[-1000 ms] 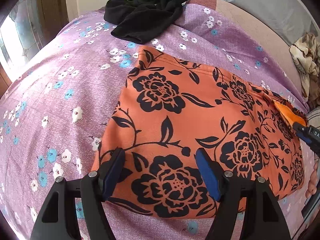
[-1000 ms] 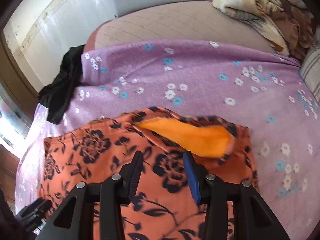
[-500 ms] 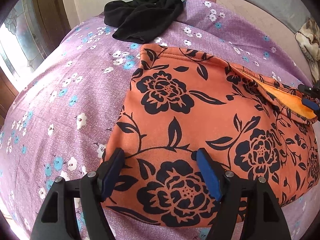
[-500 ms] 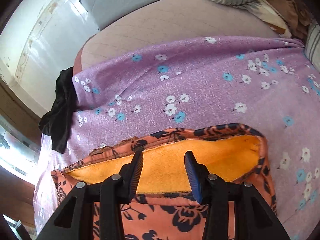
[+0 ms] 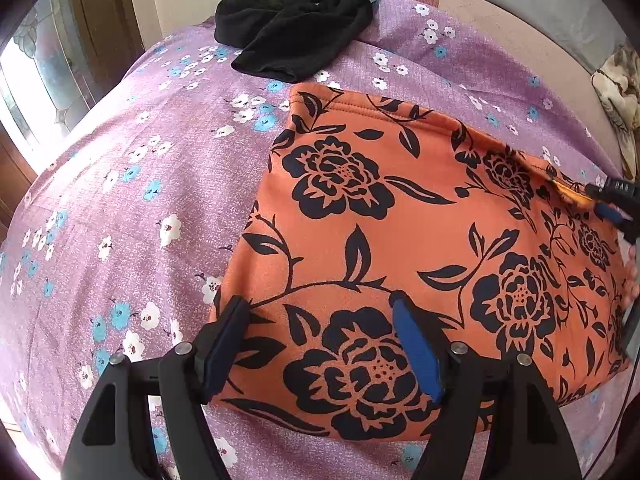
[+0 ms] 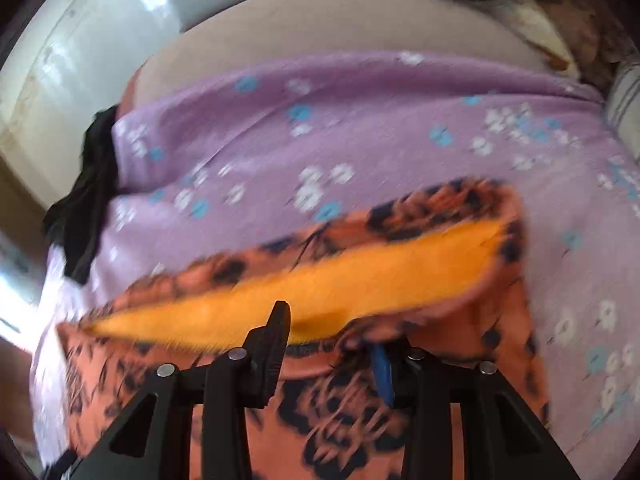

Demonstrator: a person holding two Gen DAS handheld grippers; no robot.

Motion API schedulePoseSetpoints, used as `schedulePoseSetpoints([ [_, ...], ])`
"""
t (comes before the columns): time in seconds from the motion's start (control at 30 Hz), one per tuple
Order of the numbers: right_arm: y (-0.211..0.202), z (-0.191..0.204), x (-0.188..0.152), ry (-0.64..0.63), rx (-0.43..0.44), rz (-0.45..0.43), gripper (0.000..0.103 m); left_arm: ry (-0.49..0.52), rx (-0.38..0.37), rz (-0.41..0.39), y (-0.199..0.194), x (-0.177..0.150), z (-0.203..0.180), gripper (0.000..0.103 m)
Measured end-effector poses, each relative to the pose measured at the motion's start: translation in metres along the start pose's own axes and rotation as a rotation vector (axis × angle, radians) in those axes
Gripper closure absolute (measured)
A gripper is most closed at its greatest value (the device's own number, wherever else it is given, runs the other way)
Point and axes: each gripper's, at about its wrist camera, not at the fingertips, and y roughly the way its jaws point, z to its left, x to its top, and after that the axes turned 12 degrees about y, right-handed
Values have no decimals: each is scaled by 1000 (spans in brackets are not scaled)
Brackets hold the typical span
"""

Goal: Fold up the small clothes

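Observation:
An orange garment with black flowers (image 5: 400, 248) lies flat on a purple flowered bedsheet (image 5: 120, 200). My left gripper (image 5: 320, 344) is open and hovers over the garment's near edge, one finger at its left corner. In the right wrist view my right gripper (image 6: 332, 344) is open around the garment's far hem (image 6: 360, 280), whose plain orange inside is turned up. The hem lies between the fingers and covers the right one. This view is blurred. The right gripper also shows in the left wrist view (image 5: 612, 204) at the garment's far right edge.
A black garment (image 5: 296, 36) lies bunched at the far end of the sheet, and shows in the right wrist view (image 6: 88, 216). A beige patterned blanket (image 6: 540, 4) lies at the far right. A window (image 5: 36, 80) is on the left.
The right gripper has moved forward into the garment's hem, which now lies between its fingers with its orange inside turned up. The left gripper has barely moved.

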Motion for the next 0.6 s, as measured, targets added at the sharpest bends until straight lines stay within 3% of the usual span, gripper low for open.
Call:
schedulePoseSetpoints([
  [0.1,-9,-13,32,102,-42,-110,60,1,6,3,2,4,0,28],
  [0.2,-28,-28,39,167,49,-115,49,-20,-1,3,3,7,3,28],
  [0.3,-46,-35,20,113,94,-47,48,-34,12,-25,-4,6,4,28],
  [0.43,-75,-61,-25,80,176,14,48,52,135,-143,-24,8,-7,28],
  [0.5,-76,-76,-49,81,170,86,48,59,144,-120,-18,8,-7,23],
  [0.6,-74,-100,-80,108,151,202,48,27,115,18,13,3,2,21],
])
